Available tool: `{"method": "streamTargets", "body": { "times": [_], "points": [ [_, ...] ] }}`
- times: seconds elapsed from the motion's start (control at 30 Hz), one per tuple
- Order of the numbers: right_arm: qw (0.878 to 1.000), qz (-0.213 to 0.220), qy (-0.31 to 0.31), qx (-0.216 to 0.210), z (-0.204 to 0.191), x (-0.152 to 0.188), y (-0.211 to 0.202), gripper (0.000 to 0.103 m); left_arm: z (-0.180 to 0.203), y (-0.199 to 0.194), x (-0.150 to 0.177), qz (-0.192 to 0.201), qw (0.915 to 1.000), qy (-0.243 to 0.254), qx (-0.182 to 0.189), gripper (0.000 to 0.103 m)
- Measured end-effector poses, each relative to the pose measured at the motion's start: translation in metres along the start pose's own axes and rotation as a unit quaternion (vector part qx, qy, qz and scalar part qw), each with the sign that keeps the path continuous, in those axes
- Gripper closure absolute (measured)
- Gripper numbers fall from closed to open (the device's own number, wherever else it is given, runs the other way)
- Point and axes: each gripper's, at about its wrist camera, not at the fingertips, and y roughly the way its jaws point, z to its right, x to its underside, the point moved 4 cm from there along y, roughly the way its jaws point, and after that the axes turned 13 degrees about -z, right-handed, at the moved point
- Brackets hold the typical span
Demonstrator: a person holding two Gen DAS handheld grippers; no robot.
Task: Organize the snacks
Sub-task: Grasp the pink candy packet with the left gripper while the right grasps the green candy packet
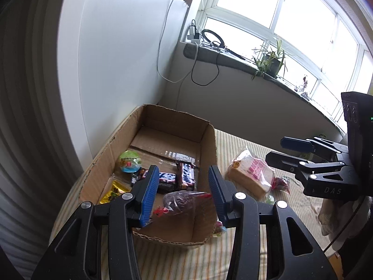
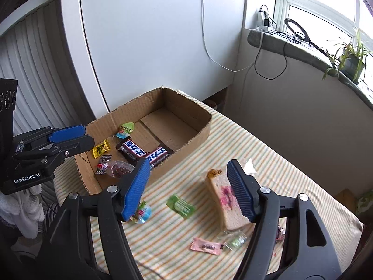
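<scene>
My left gripper [image 1: 181, 191] hangs over the near end of the open brown cardboard box [image 1: 209, 137], its blue ribbed pads spread wide and nothing between them. Directly below that gap, on the box floor, lies a clear packet of dark red dried fruit [image 1: 181, 201]. Further into the box: two dark chocolate bars in blue-and-white lettered wrappers [image 1: 185, 176] lying just beside each other, a round green-lidded jelly cup [image 1: 130, 161] near the left wall, and a yellow foil candy packet [image 1: 114, 191] in the near left corner. The far half of the box floor is bare cardboard.

My right gripper [image 2: 188, 186] is over the yellow-and-green striped tablecloth [image 2: 279, 163], to the right of the box, also spread wide and holding nothing. Its right pad is in front of a wrapped slice of white bread with pink print on the bag [image 2: 223, 200], which stands tilted on the cloth; I cannot tell whether they touch. Loose on the cloth near it: a green wrapped candy [image 2: 181, 206], a pink wrapped candy [image 2: 206, 246], a small clear-wrapped green sweet [image 2: 234, 240] beside the pink one, and a second jelly cup [image 2: 142, 213] partly hidden behind my left pad.

A grey stone windowsill [image 1: 233, 60] carries a potted spider plant [image 1: 270, 61].
</scene>
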Motion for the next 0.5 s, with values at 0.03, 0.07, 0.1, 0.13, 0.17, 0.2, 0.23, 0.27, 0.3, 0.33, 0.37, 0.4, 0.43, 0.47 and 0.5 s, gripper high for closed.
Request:
{"method": "streamTargets", "body": {
  "times": [0.03, 0.07, 0.1, 0.13, 0.17, 0.2, 0.23, 0.27, 0.3, 0.33, 0.37, 0.4, 0.43, 0.47, 0.5],
  "points": [
    [1.000, 0.001, 0.005, 0.003, 0.006, 0.006, -0.005, 0.031, 0.006, 0.000, 0.002, -0.001, 1.0000, 0.004, 0.004, 0.060],
    [1.000, 0.003, 0.012, 0.006, 0.013, 0.012, -0.010, 0.031, 0.013, 0.001, 0.004, -0.004, 0.9999, 0.009, 0.009, 0.060],
    [1.000, 0.003, 0.018, 0.009, 0.021, 0.019, -0.014, 0.031, 0.019, 0.002, 0.007, -0.007, 0.9998, 0.014, 0.014, 0.060],
    [1.000, 0.004, 0.025, 0.012, 0.029, 0.026, -0.019, 0.031, 0.026, 0.004, 0.009, -0.010, 0.9996, 0.019, 0.018, 0.060],
    [0.999, 0.004, 0.033, 0.015, 0.037, 0.033, -0.023, 0.031, 0.033, 0.006, 0.012, -0.014, 0.9993, 0.025, 0.023, 0.060],
    [0.999, 0.004, 0.042, 0.017, 0.046, 0.041, -0.026, 0.031, 0.041, 0.008, 0.014, -0.018, 0.9990, 0.031, 0.027, 0.060],
    [0.998, 0.003, 0.052, 0.017, 0.055, 0.048, -0.030, 0.031, 0.048, 0.011, 0.016, -0.023, 0.9986, 0.036, 0.032, 0.060],
    [0.998, 0.002, 0.062, 0.017, 0.064, 0.056, -0.032, 0.031, 0.054, 0.015, 0.018, -0.029, 0.9980, 0.041, 0.038, 0.060],
    [0.997, 0.000, 0.072, 0.016, 0.073, 0.063, -0.034, 0.031, 0.060, 0.019, 0.020, -0.036, 0.9973, 0.045, 0.045, 0.060],
    [0.997, -0.002, 0.081, 0.016, 0.082, 0.071, -0.036, 0.031, 0.066, 0.023, 0.022, -0.042, 0.9966, 0.048, 0.051, 0.060],
    [0.996, -0.004, 0.089, 0.016, 0.090, 0.079, -0.037, 0.031, 0.071, 0.026, 0.024, -0.048, 0.9959, 0.051, 0.056, 0.060],
    [0.995, -0.006, 0.097, 0.016, 0.098, 0.086, -0.038, 0.031, 0.076, 0.030, 0.026, -0.054, 0.9951, 0.055, 0.061, 0.060],
    [0.994, -0.008, 0.104, 0.015, 0.105, 0.093, -0.038, 0.031, 0.082, 0.034, 0.028, -0.060, 0.9943, 0.061, 0.064, 0.060],
    [0.994, -0.010, 0.110, 0.015, 0.111, 0.100, -0.038, 0.031, 0.087, 0.038, 0.030, -0.065, 0.9934, 0.068, 0.066, 0.060],
    [0.993, -0.013, 0.115, 0.014, 0.116, 0.108, -0.038, 0.031, 0.093, 0.041, 0.032, -0.071, 0.9924, 0.075, 0.067, 0.060]
  ]
}}
